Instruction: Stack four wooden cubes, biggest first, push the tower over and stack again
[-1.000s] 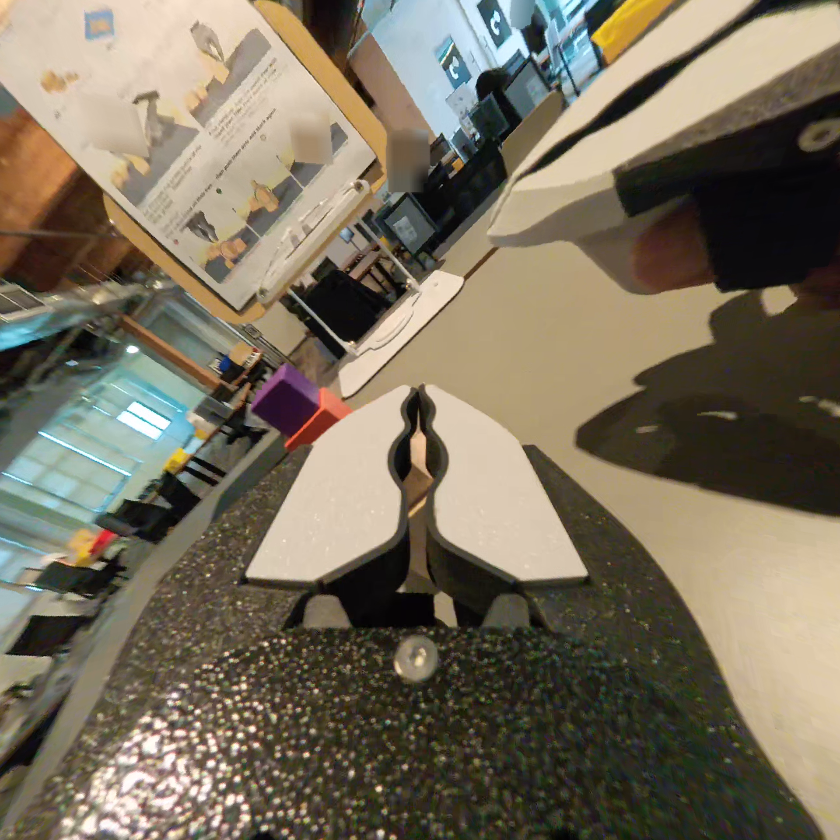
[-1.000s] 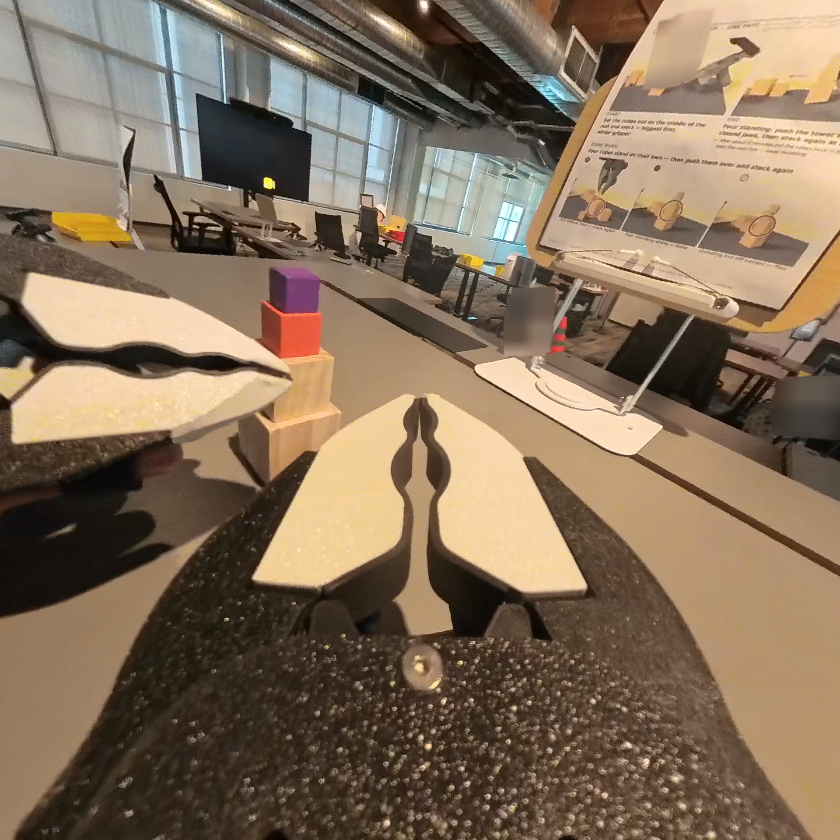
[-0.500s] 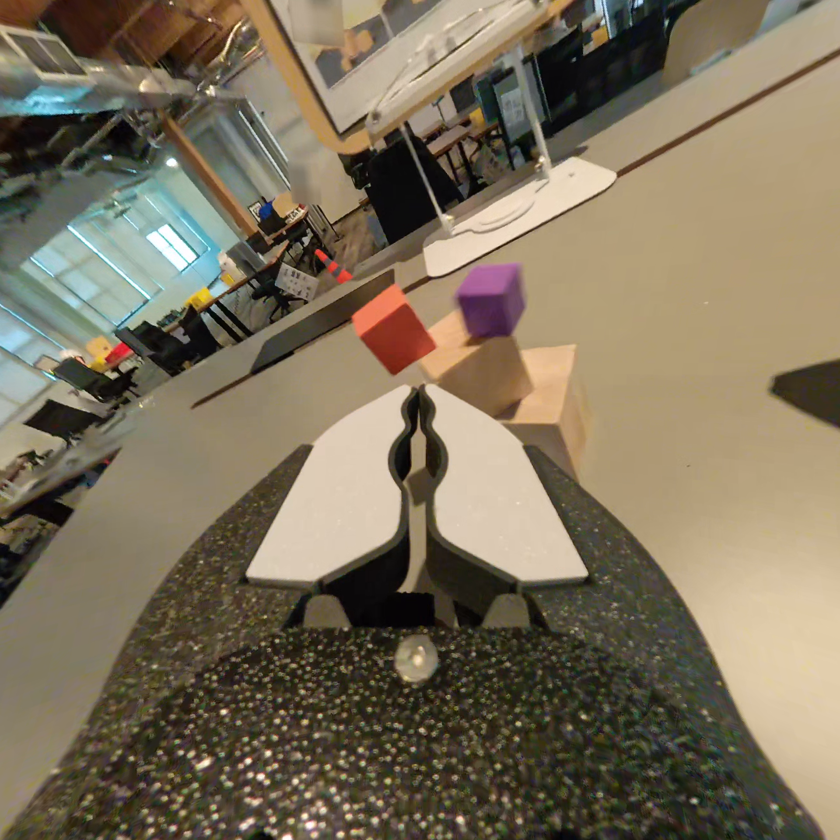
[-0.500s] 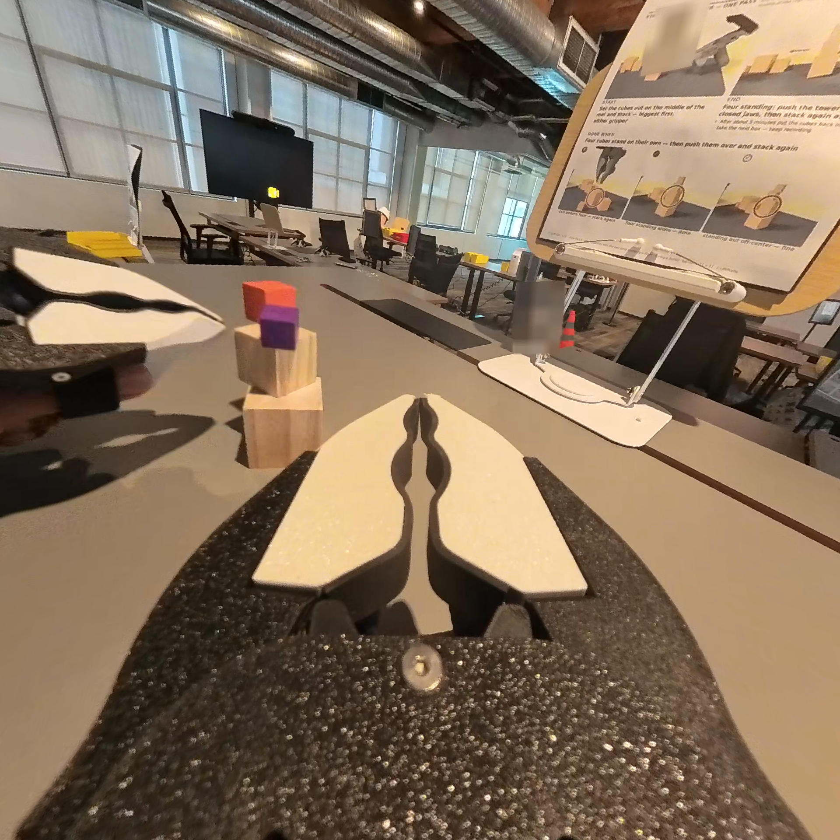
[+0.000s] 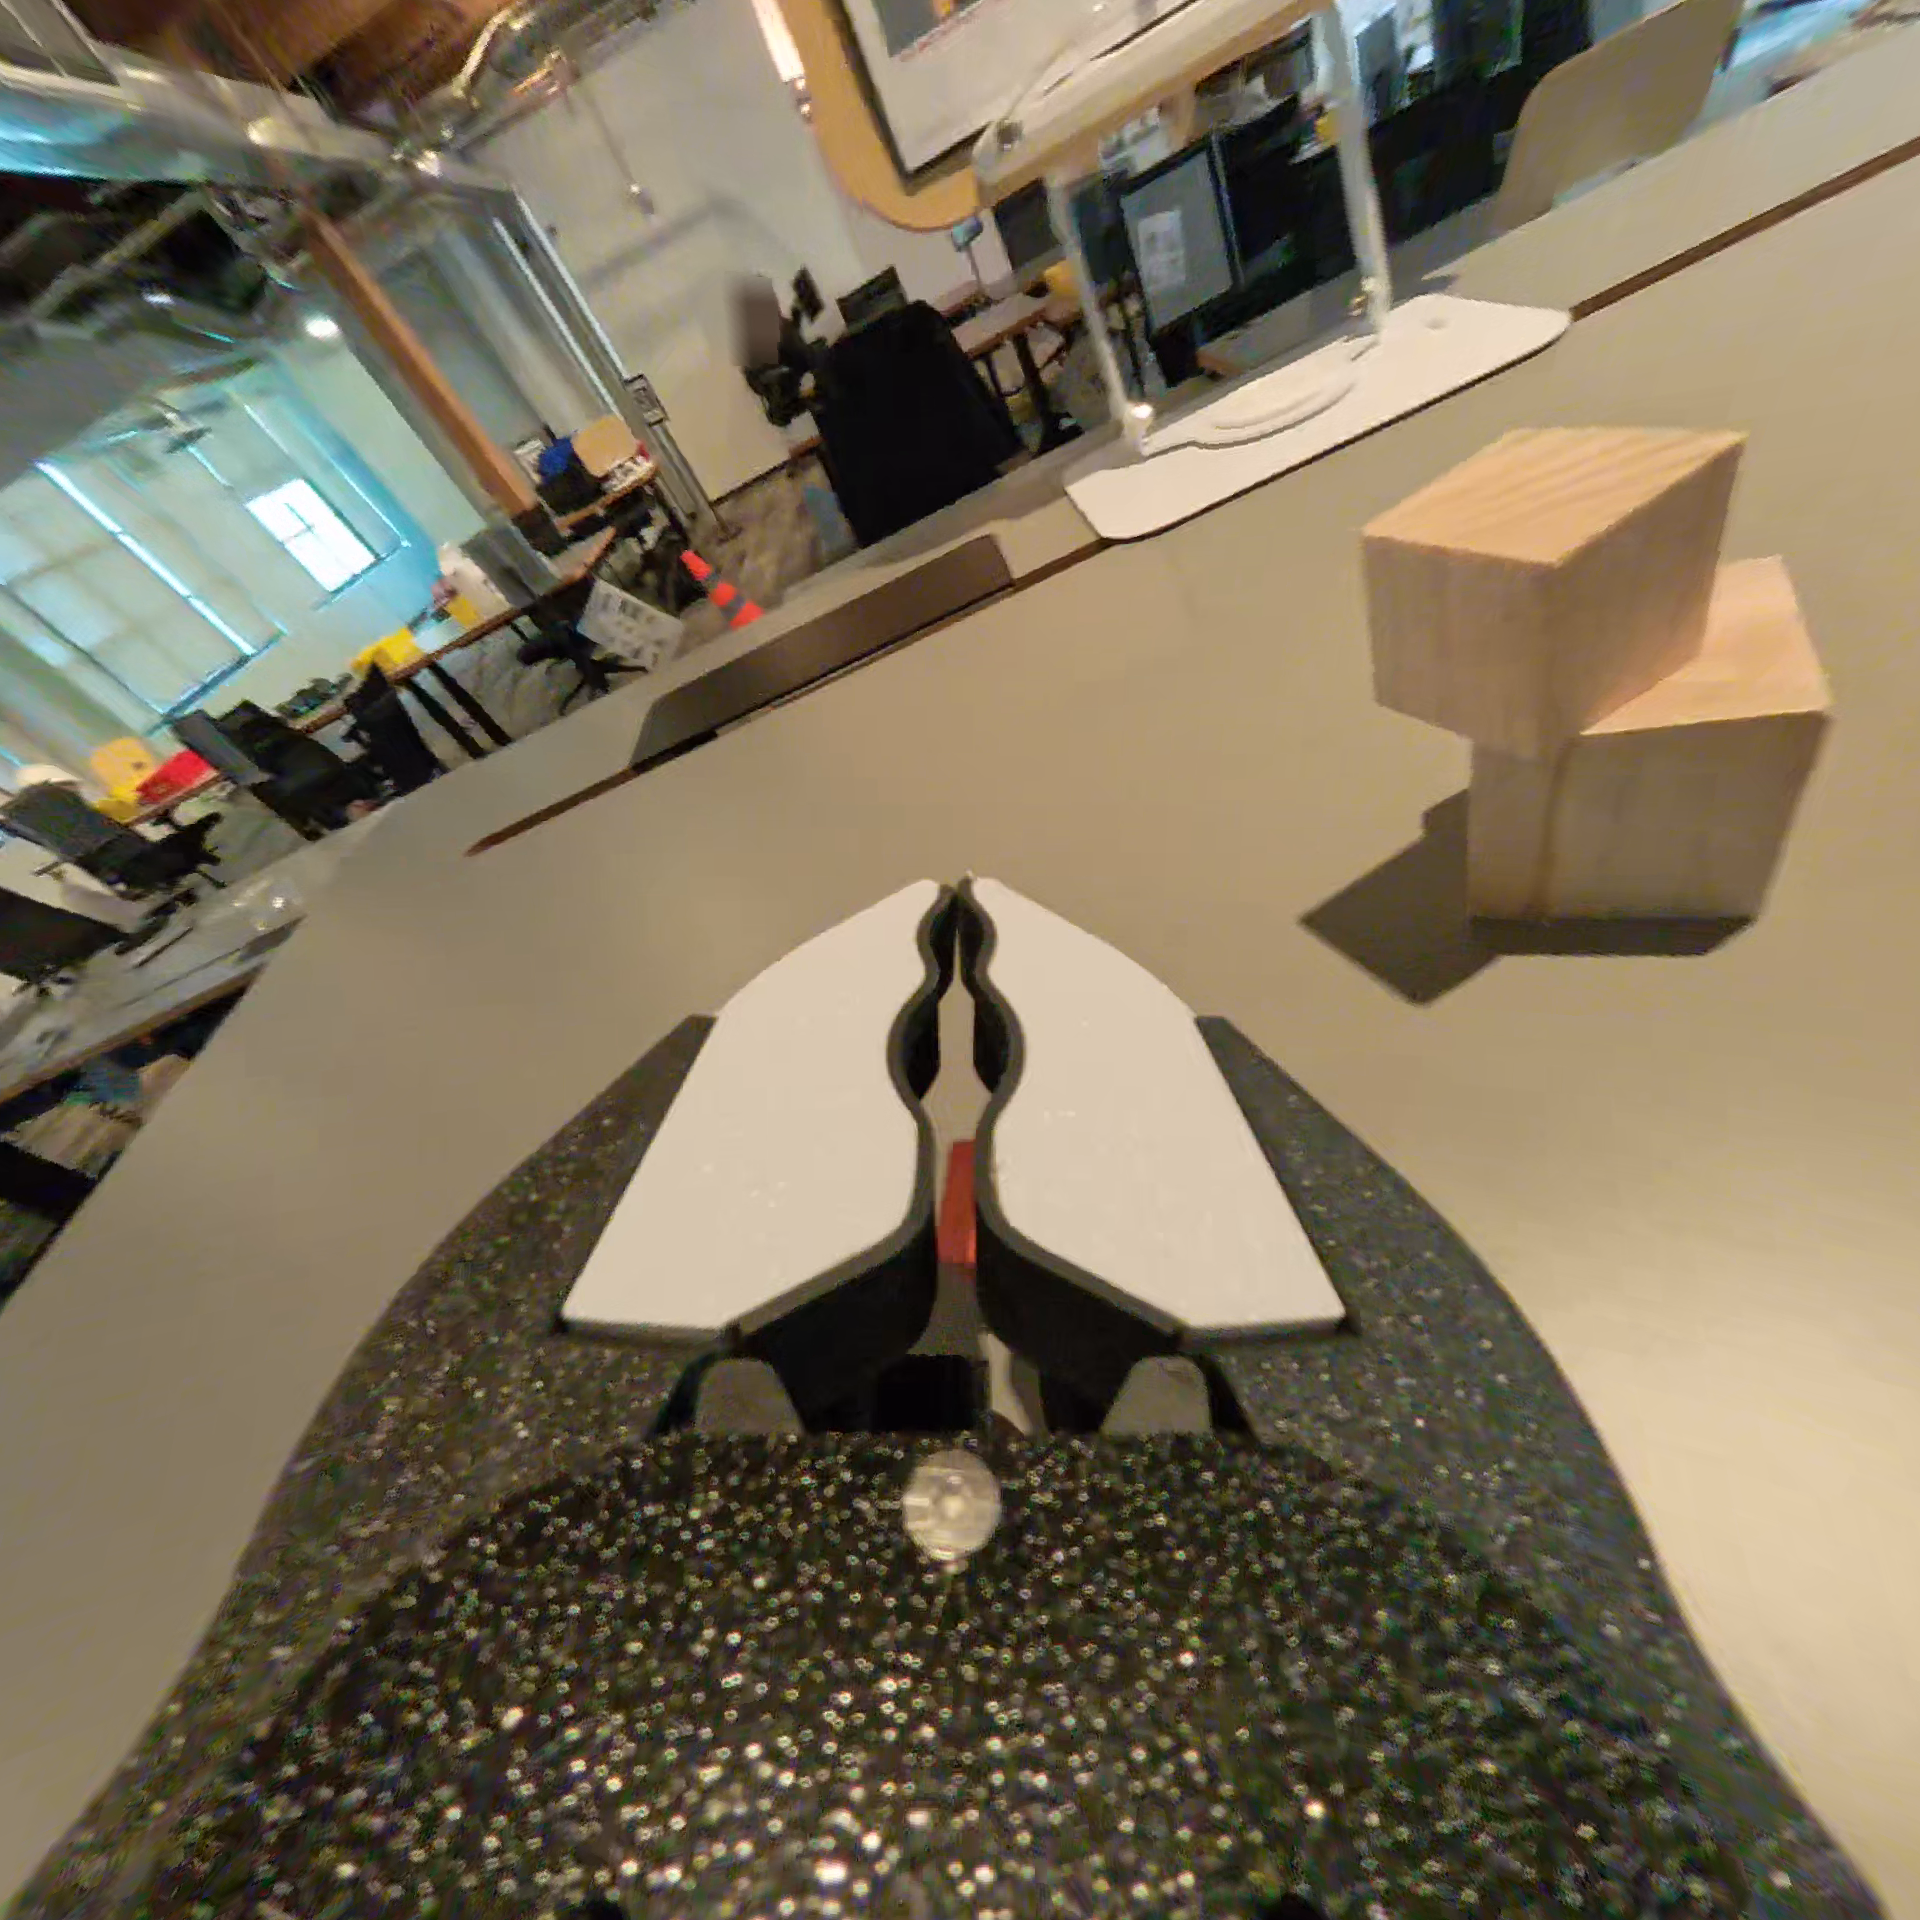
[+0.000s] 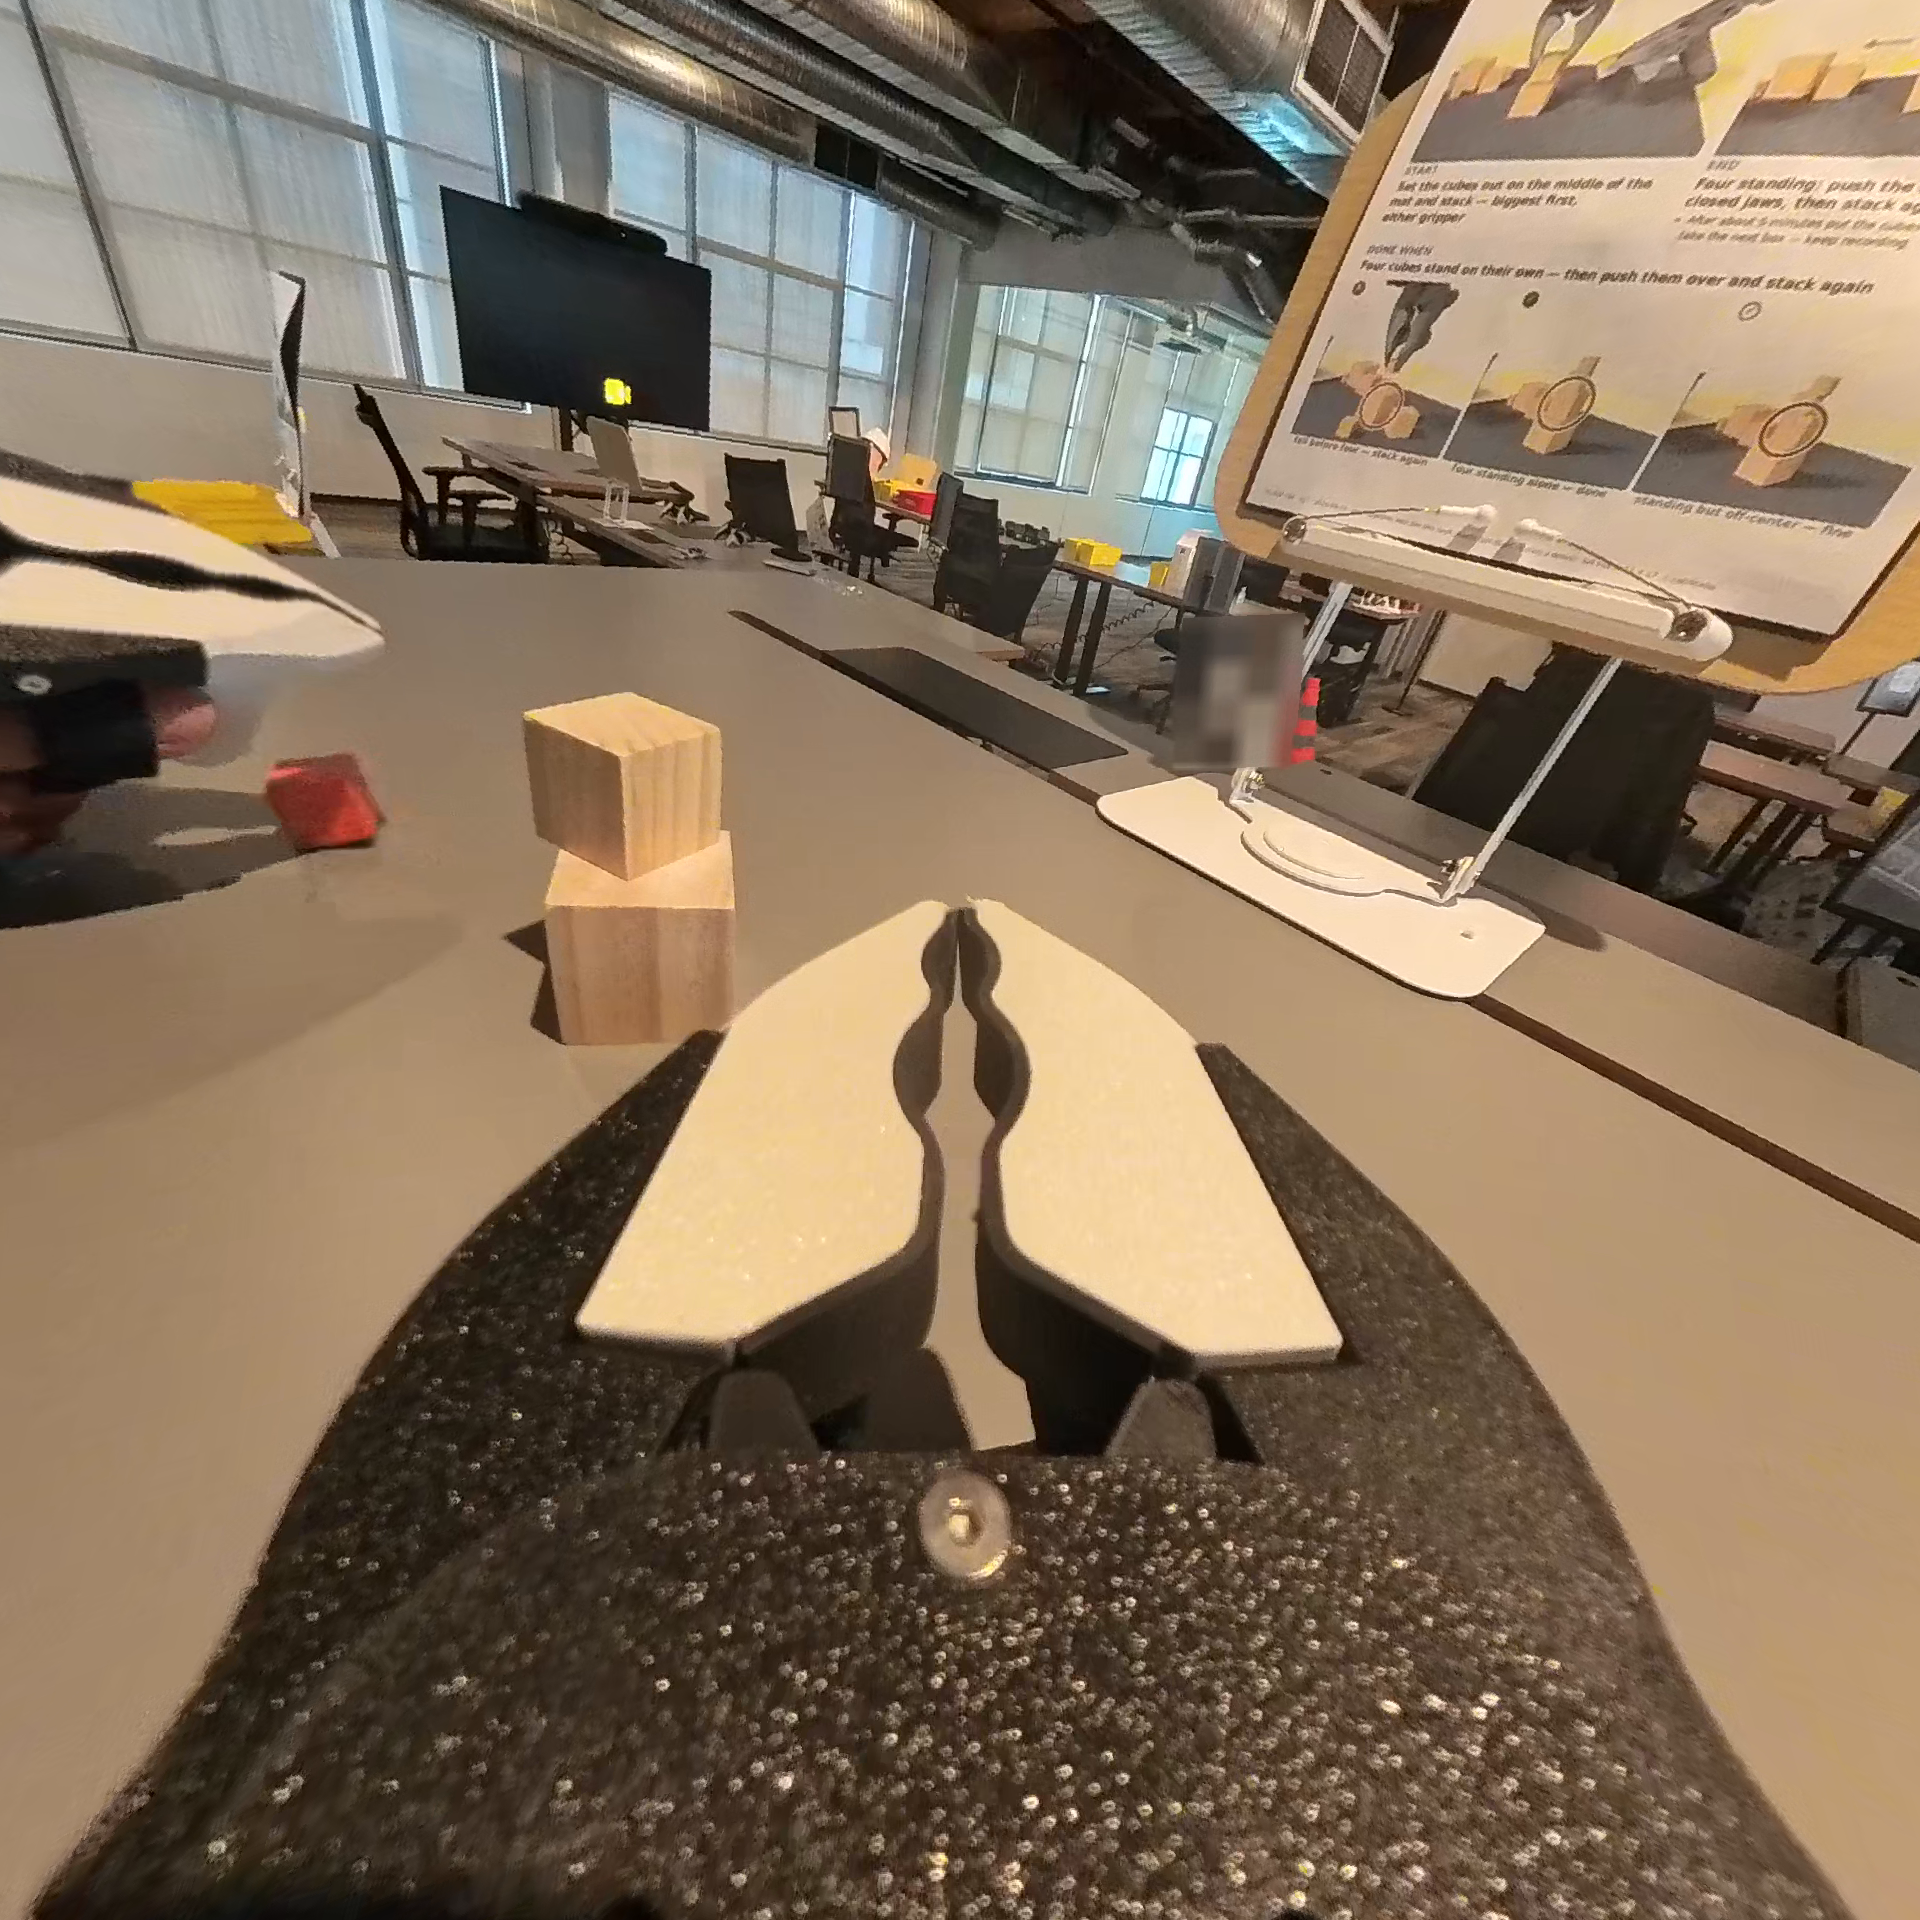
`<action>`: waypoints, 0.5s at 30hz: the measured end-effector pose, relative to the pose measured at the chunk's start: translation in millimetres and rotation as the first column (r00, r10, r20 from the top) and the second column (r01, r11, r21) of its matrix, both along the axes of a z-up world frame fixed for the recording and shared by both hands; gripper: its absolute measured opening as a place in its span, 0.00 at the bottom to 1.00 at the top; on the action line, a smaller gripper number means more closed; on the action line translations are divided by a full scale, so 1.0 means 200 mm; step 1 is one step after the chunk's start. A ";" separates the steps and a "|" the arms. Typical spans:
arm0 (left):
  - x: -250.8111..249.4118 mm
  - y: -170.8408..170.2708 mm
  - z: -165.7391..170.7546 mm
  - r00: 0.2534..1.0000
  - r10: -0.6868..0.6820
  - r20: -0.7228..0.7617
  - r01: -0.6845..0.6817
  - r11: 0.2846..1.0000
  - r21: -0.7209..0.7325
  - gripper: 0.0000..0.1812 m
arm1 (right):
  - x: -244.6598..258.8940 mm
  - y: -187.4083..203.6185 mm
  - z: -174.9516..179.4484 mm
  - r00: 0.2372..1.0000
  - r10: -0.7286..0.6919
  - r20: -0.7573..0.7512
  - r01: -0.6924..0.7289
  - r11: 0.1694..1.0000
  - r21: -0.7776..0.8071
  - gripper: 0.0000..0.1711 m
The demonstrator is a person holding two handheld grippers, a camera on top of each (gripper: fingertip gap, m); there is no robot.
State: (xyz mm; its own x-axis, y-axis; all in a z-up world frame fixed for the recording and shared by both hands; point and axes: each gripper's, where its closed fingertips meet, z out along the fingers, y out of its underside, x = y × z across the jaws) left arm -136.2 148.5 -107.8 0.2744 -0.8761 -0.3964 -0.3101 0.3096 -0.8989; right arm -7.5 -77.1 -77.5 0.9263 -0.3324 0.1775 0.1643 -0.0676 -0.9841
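Two plain wooden cubes stand stacked on the grey table (image 6: pixel 260 1039). The smaller one (image 6: pixel 623 779) sits twisted on the bigger one (image 6: pixel 639 951) and overhangs it to the left. They also show at the right of the left wrist view, the upper cube (image 5: pixel 1548 582) on the lower cube (image 5: pixel 1642 810). A red cube (image 6: pixel 317 800) lies on the table under my left gripper (image 6: pixel 353 634), which is shut and empty. A red sliver (image 5: pixel 956 1205) shows through the gap between its fingers. My right gripper (image 6: pixel 961 909) is shut and empty, just right of the stack. The purple cube is out of view.
A document stand with an instruction sheet (image 6: pixel 1558 260) rests on a white base (image 6: pixel 1330 894) at the far right, also in the left wrist view (image 5: pixel 1320 416). A dark mat strip (image 6: pixel 966 696) lies beyond a table seam. Office chairs and desks stand behind. My right fingertips sit around 25 cm from my left ones. From my left tips it is roughly 10 cm to the upper cube (image 5: pixel 1548 582); from my right, 15 cm.
The tower of four has been knocked: the red and purple cubes fell off, and the second wooden cube slid askew on the big one. My left gripper swept past and now hovers over the red cube.
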 end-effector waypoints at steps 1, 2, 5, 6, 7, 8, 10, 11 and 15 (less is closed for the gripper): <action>-0.01 0.04 0.00 1.000 0.015 0.006 -0.015 1.000 -0.005 0.00 | 0.01 0.00 0.00 1.000 -0.004 0.000 0.004 1.000 -0.003 0.00; -0.02 0.07 0.01 1.000 0.021 0.023 -0.020 1.000 -0.020 0.00 | 0.01 -0.01 -0.01 1.000 -0.010 -0.002 0.010 1.000 -0.007 0.00; -0.02 0.02 0.08 0.995 -0.068 0.076 0.070 0.997 -0.024 0.00 | 0.03 -0.02 -0.01 1.000 -0.025 -0.014 0.025 1.000 -0.006 0.00; 0.00 -0.06 0.10 0.988 -0.139 0.071 0.138 0.990 0.009 0.00 | 0.03 -0.02 -0.01 1.000 -0.026 -0.018 0.026 1.000 -0.005 0.00; 0.04 -0.17 0.11 0.976 -0.213 0.047 0.210 0.976 0.055 0.00 | 0.03 -0.02 -0.01 0.999 -0.028 -0.020 0.028 1.000 -0.008 0.00; 0.08 -0.30 0.10 0.958 -0.286 0.005 0.284 0.952 0.114 0.00 | 0.04 -0.01 -0.02 0.999 -0.028 -0.020 0.028 1.000 -0.014 0.00; 0.16 -0.55 0.09 0.916 -0.393 -0.085 0.401 0.880 0.256 0.00 | 0.03 0.00 -0.03 1.000 -0.028 -0.010 0.028 0.999 -0.028 0.00; 0.20 -0.65 0.09 0.902 -0.415 -0.118 0.430 0.848 0.309 0.00 | 0.03 0.00 -0.03 1.000 -0.029 -0.002 0.029 0.999 -0.034 0.00; 0.35 -0.86 0.02 0.872 -0.429 -0.235 0.488 0.795 0.360 0.00 | 0.02 0.00 -0.03 0.999 -0.030 0.023 0.031 0.999 -0.038 0.00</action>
